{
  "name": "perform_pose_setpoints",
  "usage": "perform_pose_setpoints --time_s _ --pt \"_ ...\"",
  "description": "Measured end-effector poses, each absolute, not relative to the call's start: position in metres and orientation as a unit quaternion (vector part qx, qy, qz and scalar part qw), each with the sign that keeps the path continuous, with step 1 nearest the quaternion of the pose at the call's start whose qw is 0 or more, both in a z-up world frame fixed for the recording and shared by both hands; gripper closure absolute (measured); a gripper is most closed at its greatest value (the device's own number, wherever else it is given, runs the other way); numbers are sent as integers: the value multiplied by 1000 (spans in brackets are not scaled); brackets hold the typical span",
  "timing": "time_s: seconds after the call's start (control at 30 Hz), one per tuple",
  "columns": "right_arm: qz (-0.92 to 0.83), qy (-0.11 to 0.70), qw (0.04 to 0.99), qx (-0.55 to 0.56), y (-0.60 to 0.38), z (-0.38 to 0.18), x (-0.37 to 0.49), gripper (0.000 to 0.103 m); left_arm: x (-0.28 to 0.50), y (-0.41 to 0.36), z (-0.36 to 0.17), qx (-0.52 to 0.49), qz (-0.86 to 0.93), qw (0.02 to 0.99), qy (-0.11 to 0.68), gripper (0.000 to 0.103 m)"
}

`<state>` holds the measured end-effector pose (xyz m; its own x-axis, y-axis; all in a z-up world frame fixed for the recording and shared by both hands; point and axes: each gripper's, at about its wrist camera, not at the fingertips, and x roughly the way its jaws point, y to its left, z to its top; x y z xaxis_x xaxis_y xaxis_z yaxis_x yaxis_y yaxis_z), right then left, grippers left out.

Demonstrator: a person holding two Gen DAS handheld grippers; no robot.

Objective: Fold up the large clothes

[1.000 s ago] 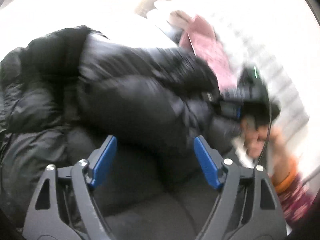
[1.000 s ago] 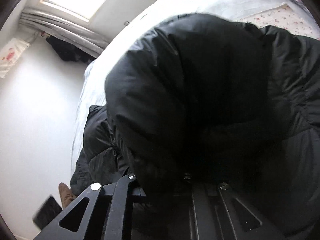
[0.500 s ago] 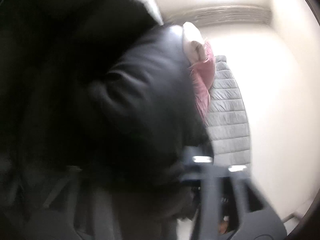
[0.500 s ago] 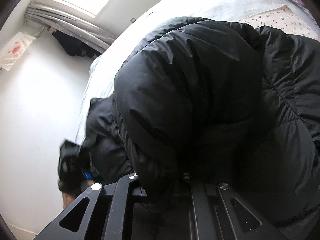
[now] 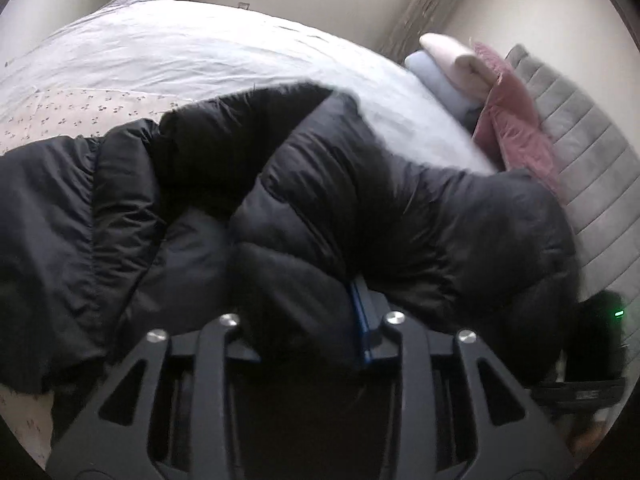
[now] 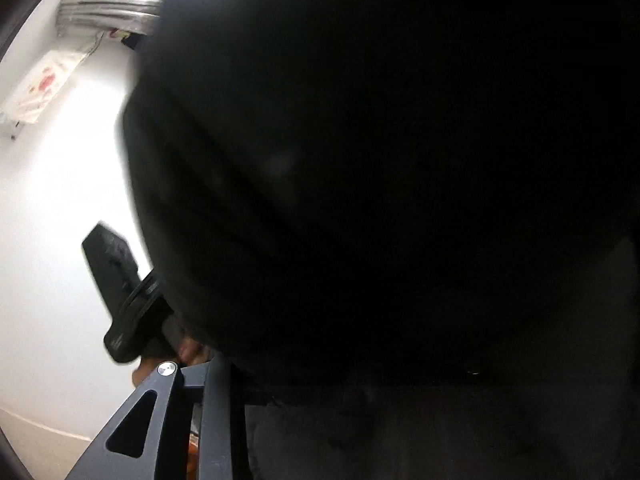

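Observation:
A black puffer jacket (image 5: 360, 208) lies bunched on the pale bed sheet (image 5: 180, 52). My left gripper (image 5: 304, 320) is shut on a thick fold of the jacket; one blue pad (image 5: 360, 320) shows at the fold's right side. In the right wrist view the jacket (image 6: 400, 180) fills nearly the whole frame, dark and close to the lens. My right gripper (image 6: 320, 384) is buried under the jacket and its fingertips are hidden; it appears shut on the fabric. The left gripper's body (image 6: 116, 288) shows at the left of the right wrist view.
Folded pale and pink bedding (image 5: 492, 92) is stacked against a grey padded headboard (image 5: 592, 168) at the right. A floral patterned cloth (image 5: 60, 116) lies on the bed at the left. A white wall (image 6: 52, 200) and a window curtain (image 6: 108, 8) are behind.
My left gripper, open above the jacket a second ago, has closed on a fold of it. The jacket has risen to cover the right camera almost entirely.

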<state>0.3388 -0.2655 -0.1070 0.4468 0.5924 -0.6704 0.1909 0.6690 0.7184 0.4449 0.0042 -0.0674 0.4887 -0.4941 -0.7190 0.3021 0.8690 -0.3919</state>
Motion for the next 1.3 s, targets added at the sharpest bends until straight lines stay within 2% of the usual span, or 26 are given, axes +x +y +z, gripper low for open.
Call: perform_pose_setpoints --time_s 0.1,0.17,0.23,0.33,0.43,0.6,0.73,0.83,1.0,1.13,1.3 --pt "132 500 777 358 -271 -91 334 53 431 -1 -33 -89 -232 881 402 58" --pt "132 495 789 339 -271 -77 330 39 415 -8 -11 -70 -231 900 362 45" --pt "136 491 798 321 -269 -65 329 34 406 -28 7 -42 -239 915 321 42" --pt "138 491 808 293 -268 -51 327 33 411 -57 21 8 -233 928 292 40" --pt "124 491 823 257 -268 -30 323 33 425 -66 19 8 -251 914 320 36" --pt "83 421 886 175 -269 25 316 33 417 -54 -6 22 -271 895 353 35" --pt "59 373 920 103 -254 54 369 25 415 -68 -31 61 -274 887 366 34" --pt "59 383 921 48 -237 47 416 21 411 -65 -38 93 -272 887 361 34" --pt "56 481 872 -68 -243 -35 429 21 421 -49 -54 112 -279 874 381 29" --pt "77 467 881 -17 -277 -58 398 18 423 -38 -59 93 -296 862 401 29" --pt "53 475 878 -2 -279 -37 385 18 404 -37 -43 94 -271 864 415 27"
